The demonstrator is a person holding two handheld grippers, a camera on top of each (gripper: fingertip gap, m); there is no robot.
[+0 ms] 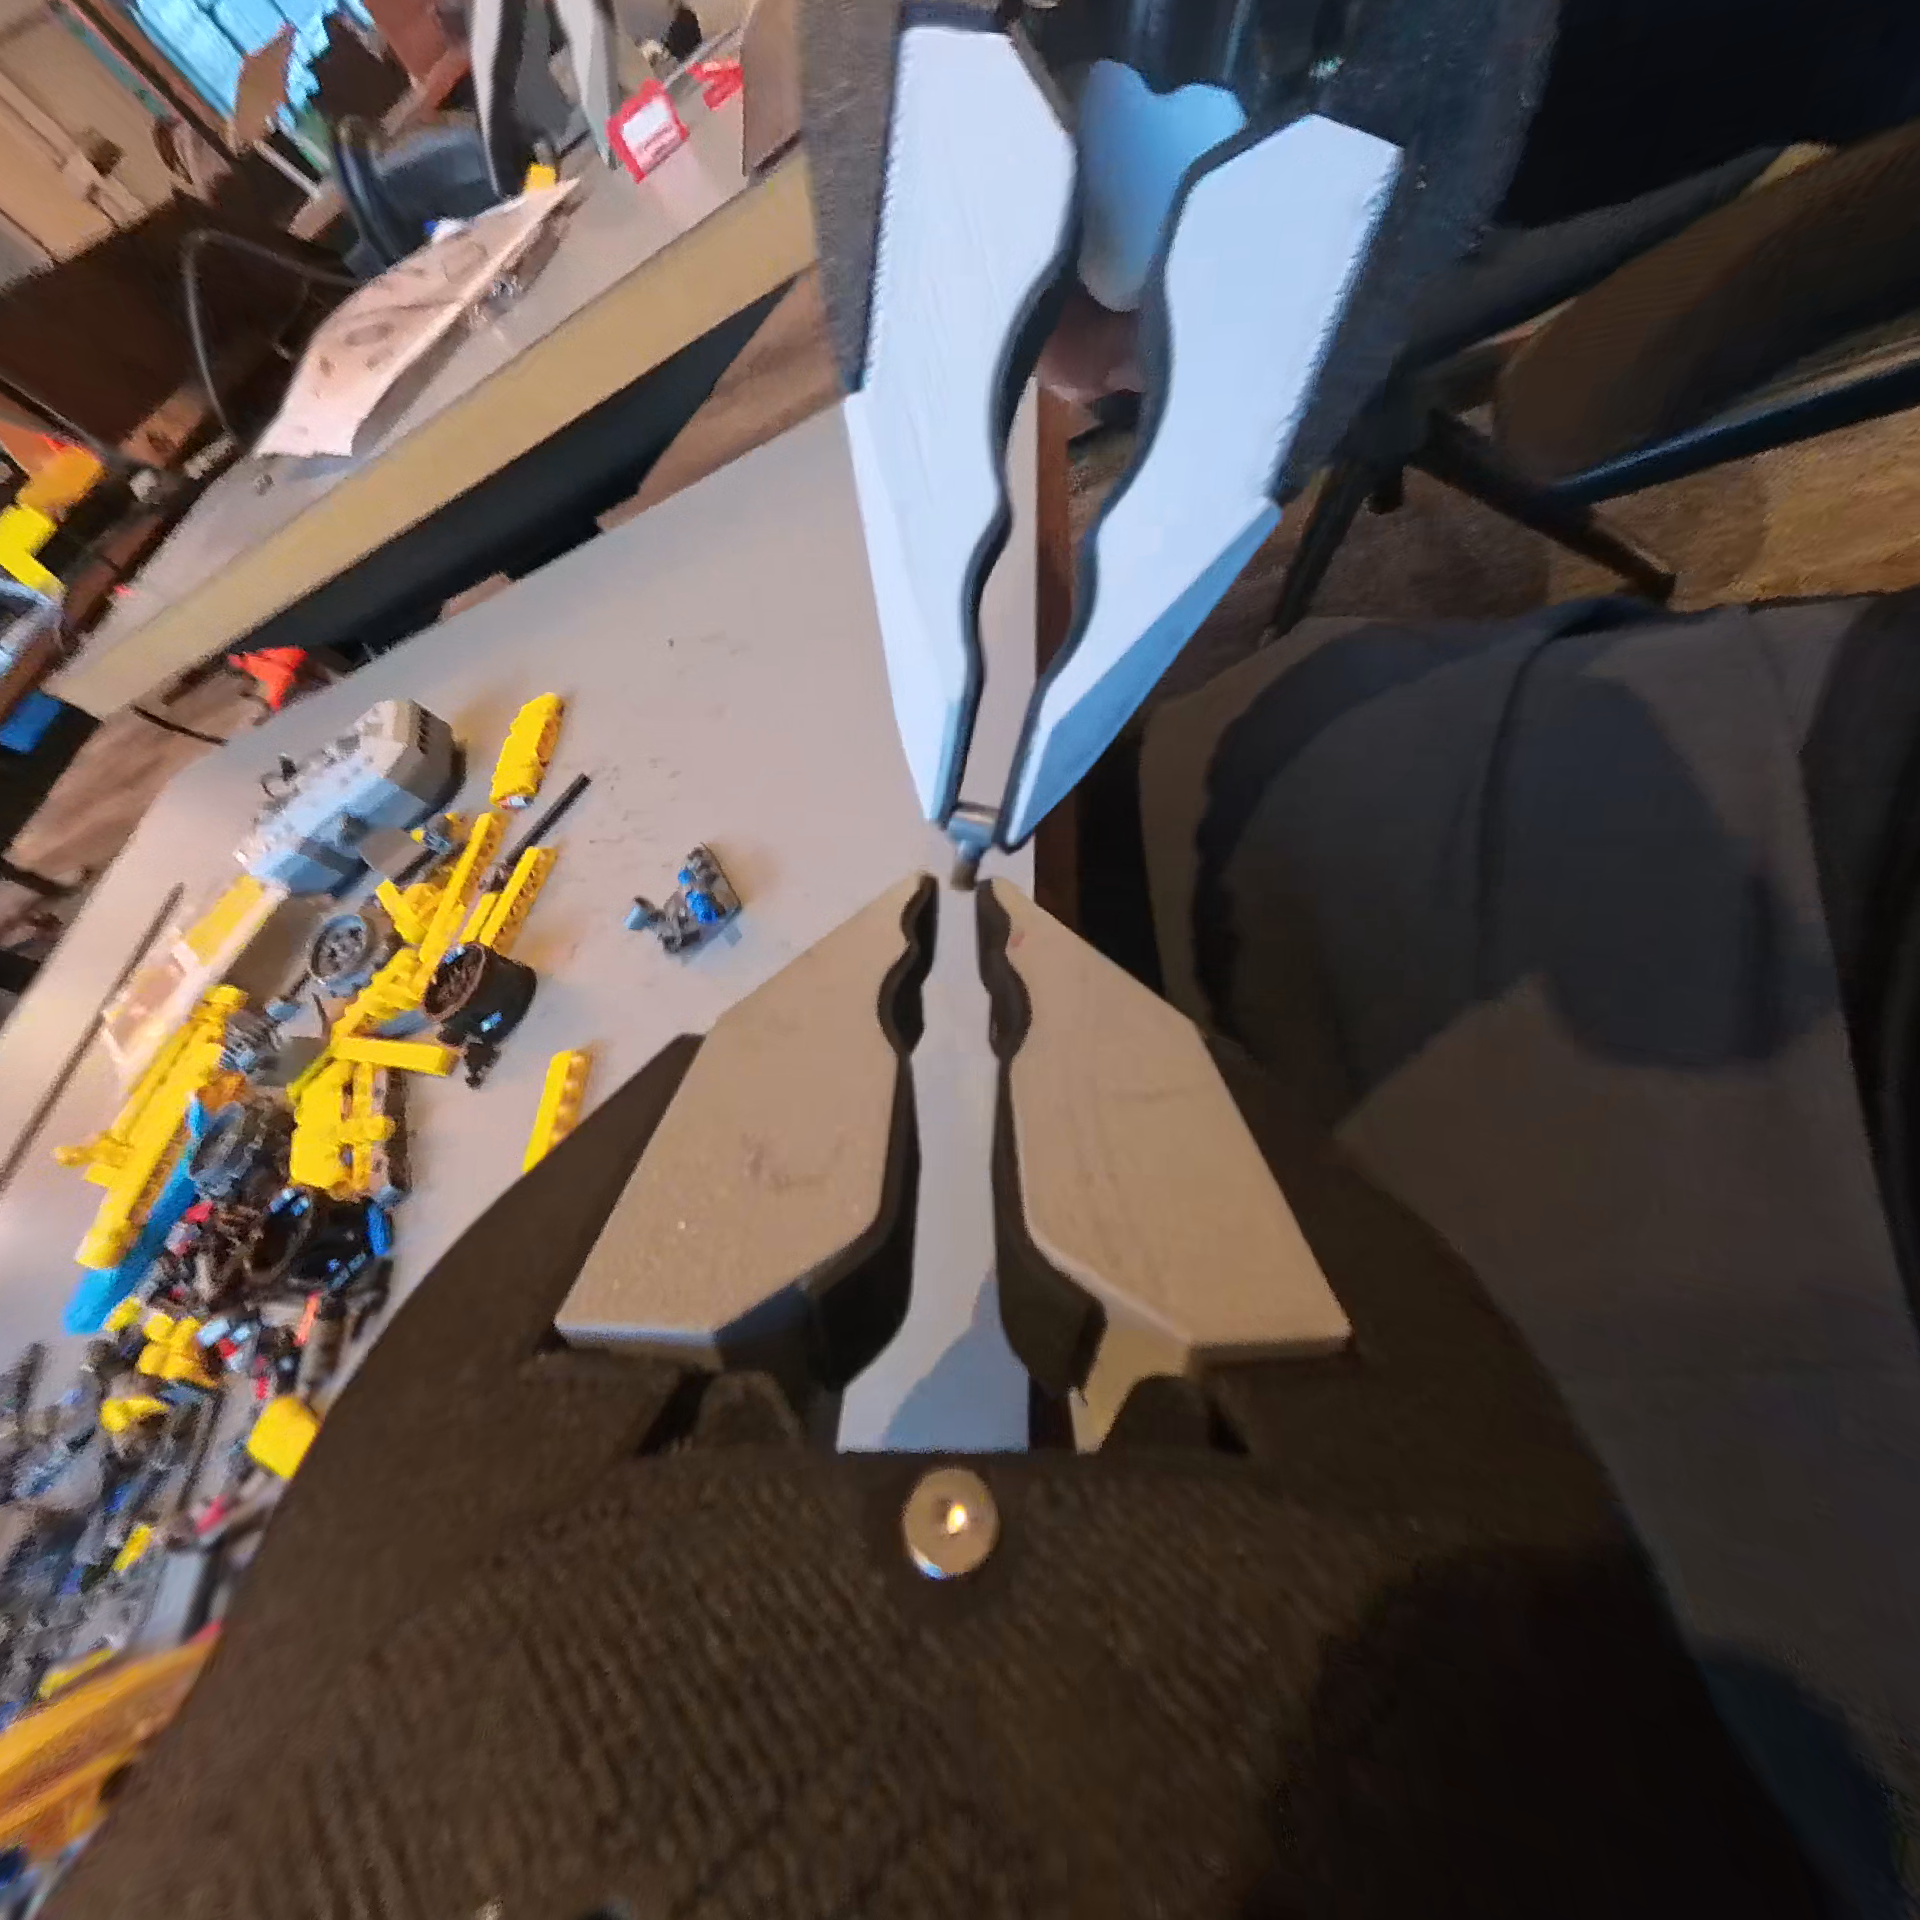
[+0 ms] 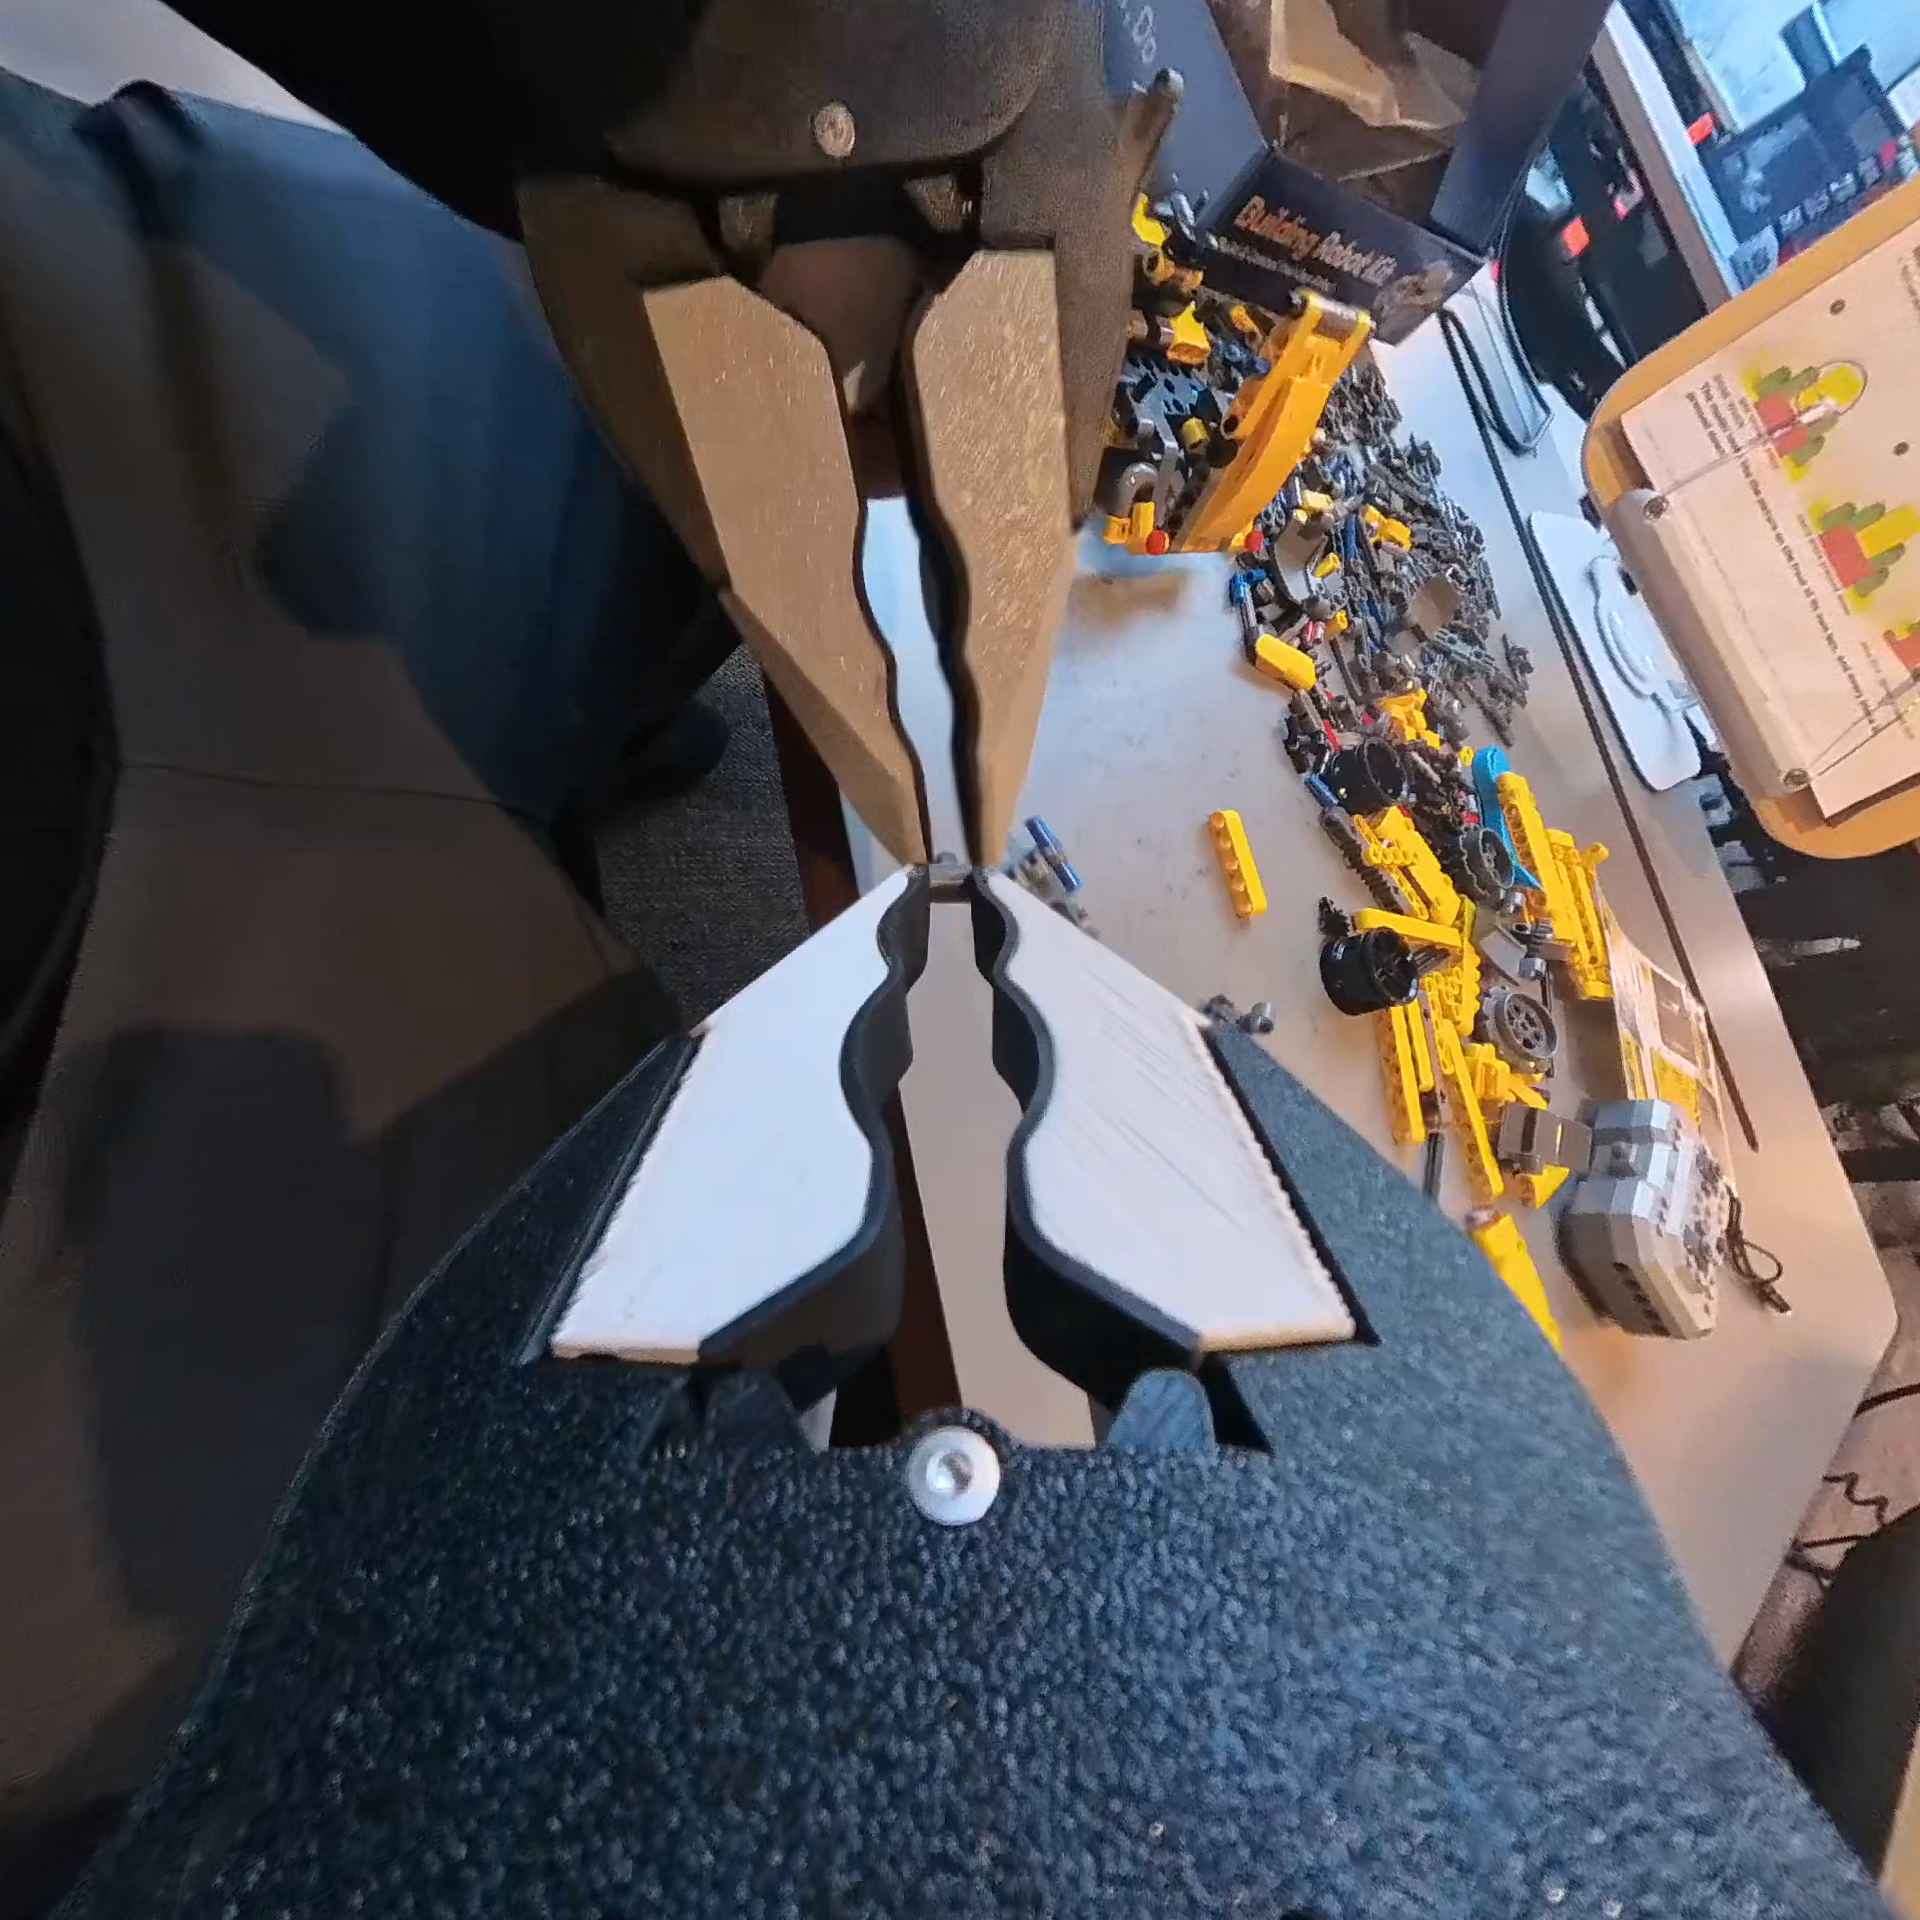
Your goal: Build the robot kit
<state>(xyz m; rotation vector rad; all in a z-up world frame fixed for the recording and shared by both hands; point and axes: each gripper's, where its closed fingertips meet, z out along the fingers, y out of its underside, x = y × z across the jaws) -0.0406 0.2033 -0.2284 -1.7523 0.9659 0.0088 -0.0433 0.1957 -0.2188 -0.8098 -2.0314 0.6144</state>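
In the left wrist view, our left gripper (image 1: 964, 883), with its grey fingers drawn near each other but with a narrow gap left at the tips, meets our right gripper (image 1: 975, 821) tip to tip above the near edge of the grey table (image 1: 727, 623). Its white fingers pinch a small grey building-kit piece (image 1: 972, 831), from which a dark stub hangs down to the gap between the grey tips; whether those tips grip the stub we cannot tell. The piece looks tiny, light, hard and smooth, so we judge it prone to slip or twist, best held across its flat sides. To the left lie a yellow beam assembly (image 1: 353, 1039), a black wheel (image 1: 480, 989), a grey motor block (image 1: 353, 800) and a small blue and grey cluster (image 1: 686, 899). In the right wrist view, our right gripper (image 2: 949, 878) closes its white fingers on the same small grey building-kit piece (image 2: 948, 871), with the left gripper (image 2: 948, 854) touching it from above. A loose yellow beam (image 2: 1236, 862), a heap of yellow and dark parts (image 2: 1455, 831) and a dark box (image 2: 1340, 249) sit to the right. Dark trousers fill the left side.
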